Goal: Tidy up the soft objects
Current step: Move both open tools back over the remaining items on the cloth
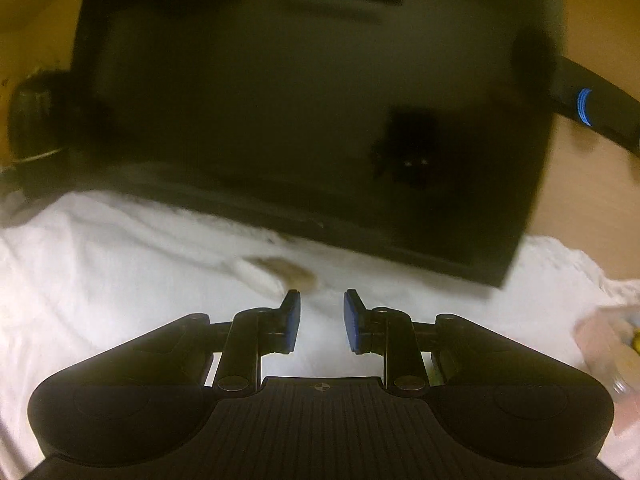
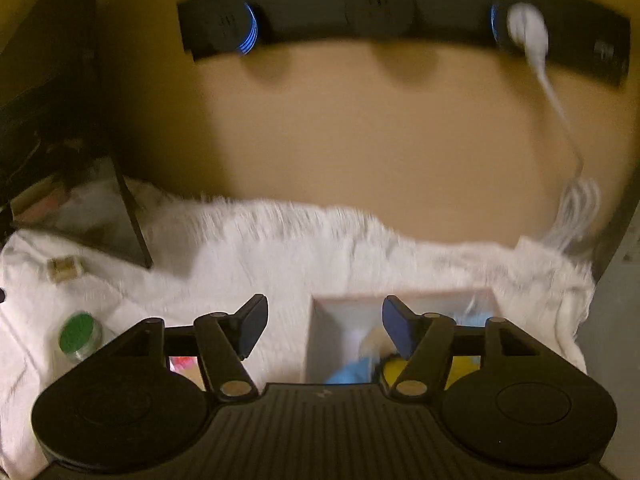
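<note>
Right claw (image 2: pixel 325 330) hangs released and holding nothing, its right finger over the open box (image 2: pixel 320 336), its left finger over the white towel (image 2: pixel 248 264) just beside the box. Inside the box lie soft things: a blue one (image 2: pixel 346 374) and a yellow one (image 2: pixel 466 366), both partly hidden by the claw, so I cannot tell what they are. Left claw (image 1: pixel 322 320) is also released and empty, low over the same towel on the counter, with a small tan patch (image 1: pixel 290 270) just ahead of its left finger.

My guess is that the step in hand is fetching the next soft item for the box. To do it well, pinch the item at a bunched fold, not a flat edge, and avoid catching the towel underneath.

Outward from the box, a green-lidded jar (image 2: pixel 78 336) stands near the left edge of the right view, a small tan spool-like thing (image 2: pixel 64 268) beyond it, and a dark monitor (image 1: pixel 312 120) stands at the towel's far edge. A black power strip (image 2: pixel 400 8) on the wall carries a white plug (image 2: pixel 526 26). Both views are blurred; a pinkish shape at the left view's right edge is unreadable.
</note>
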Available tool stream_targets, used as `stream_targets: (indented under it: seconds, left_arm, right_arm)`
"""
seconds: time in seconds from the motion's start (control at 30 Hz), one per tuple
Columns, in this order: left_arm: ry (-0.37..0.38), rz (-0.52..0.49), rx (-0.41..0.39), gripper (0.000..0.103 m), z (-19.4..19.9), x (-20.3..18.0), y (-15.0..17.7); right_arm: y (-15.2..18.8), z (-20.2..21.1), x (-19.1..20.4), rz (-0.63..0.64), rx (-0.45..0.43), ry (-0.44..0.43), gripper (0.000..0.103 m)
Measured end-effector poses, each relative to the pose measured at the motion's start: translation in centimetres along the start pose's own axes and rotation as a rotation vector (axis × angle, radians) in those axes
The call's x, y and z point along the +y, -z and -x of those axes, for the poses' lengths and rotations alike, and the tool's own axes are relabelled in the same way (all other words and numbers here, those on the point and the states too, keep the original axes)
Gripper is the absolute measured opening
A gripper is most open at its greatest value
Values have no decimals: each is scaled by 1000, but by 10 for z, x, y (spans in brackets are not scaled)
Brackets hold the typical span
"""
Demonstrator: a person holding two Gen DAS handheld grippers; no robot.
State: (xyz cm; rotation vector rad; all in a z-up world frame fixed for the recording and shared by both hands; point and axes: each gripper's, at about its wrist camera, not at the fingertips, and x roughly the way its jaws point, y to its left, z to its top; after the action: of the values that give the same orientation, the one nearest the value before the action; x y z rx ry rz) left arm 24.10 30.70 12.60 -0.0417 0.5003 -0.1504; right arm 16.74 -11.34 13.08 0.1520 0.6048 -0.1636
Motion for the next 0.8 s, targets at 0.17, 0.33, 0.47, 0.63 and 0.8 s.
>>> stream_targets:
  seconds: [0.17, 0.33, 0.47, 0.63, 0.8]
  left_arm:
    - [-12, -24, 31, 26, -57, 19, -39]
    - [-60, 12, 75, 26, -119, 31, -64]
    - [-163, 4, 149, 27, -160, 40, -70]
    - [-167, 3, 252, 27, -191, 44, -61]
    - [-84, -89, 313, 23, -192, 43, -48]
  right_arm:
    - [-11, 15, 31, 9, -21, -54, 65]
    - [-5, 17, 71, 66, 24, -140, 65]
    - [7, 23, 100, 142, 43, -177, 65]
    - [17, 21, 113, 194, 69, -185, 65]
    - [25, 16, 113, 191, 101, -175, 65]
